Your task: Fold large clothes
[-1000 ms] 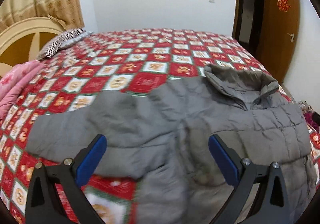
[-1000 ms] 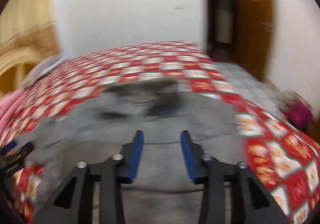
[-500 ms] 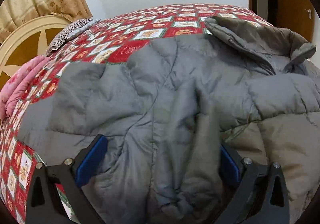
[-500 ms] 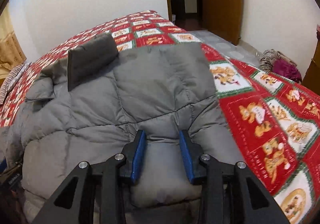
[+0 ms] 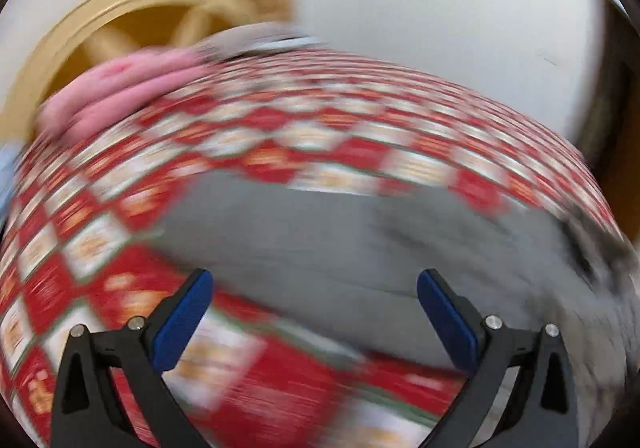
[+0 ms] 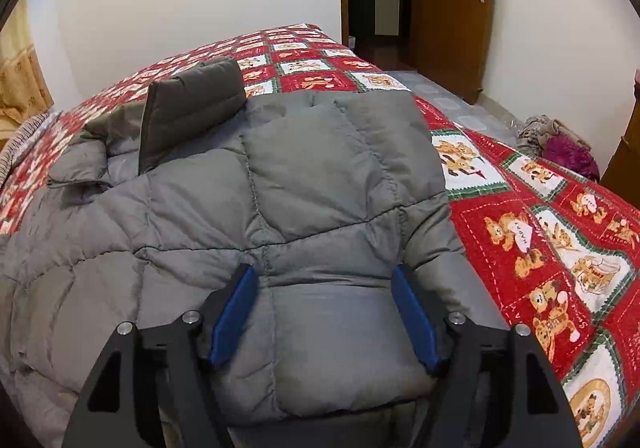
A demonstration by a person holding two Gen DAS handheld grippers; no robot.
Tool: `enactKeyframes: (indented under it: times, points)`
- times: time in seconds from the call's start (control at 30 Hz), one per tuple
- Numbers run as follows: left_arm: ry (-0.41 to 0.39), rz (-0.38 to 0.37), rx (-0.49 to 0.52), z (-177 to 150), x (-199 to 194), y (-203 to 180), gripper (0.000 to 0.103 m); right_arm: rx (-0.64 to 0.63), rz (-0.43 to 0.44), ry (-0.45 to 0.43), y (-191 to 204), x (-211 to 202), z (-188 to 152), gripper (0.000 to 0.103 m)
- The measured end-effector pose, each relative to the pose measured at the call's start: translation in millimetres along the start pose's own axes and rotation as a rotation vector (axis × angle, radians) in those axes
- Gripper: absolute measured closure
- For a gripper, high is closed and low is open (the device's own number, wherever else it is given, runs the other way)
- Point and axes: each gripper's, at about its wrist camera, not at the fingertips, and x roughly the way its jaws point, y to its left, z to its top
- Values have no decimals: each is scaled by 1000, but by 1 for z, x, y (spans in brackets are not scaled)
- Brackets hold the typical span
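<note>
Jacket [image 6: 280, 184] sleeve lies between right tool's [image 6: 324, 312] opening jaws; left tool [image 5: 312, 312] spread wide.

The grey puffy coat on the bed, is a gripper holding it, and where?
No. The right gripper is opening, its pads either side of the grey coat's folded-in sleeve end without pressing it. The left gripper is open and empty.

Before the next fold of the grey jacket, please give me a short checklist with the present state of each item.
1. Right gripper releasing: ok, jaws opening, folded sleeve between them.
2. Left gripper empty: ok, open, nothing between its fingers.
3. Jacket lies on the bedspread: ok.
4. Collar flat: not ok, it stands up.
5. Other sleeve's position: cannot tell, left view blurred.
</note>
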Motion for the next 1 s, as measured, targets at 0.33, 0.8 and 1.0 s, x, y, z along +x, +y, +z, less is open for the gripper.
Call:
enactKeyframes:
  times: [0.33,0.8,1.0]
  points:
    - [213,114,-342,7,112,89,9,0,1,2,1,2,0,30]
    - [38,25,-188,23,91,47,94,9,12,-2,0,3,-1,29]
    - [-159,-151,-69,51,3,-17,94,22,25,-4,-3,3,-1,29]
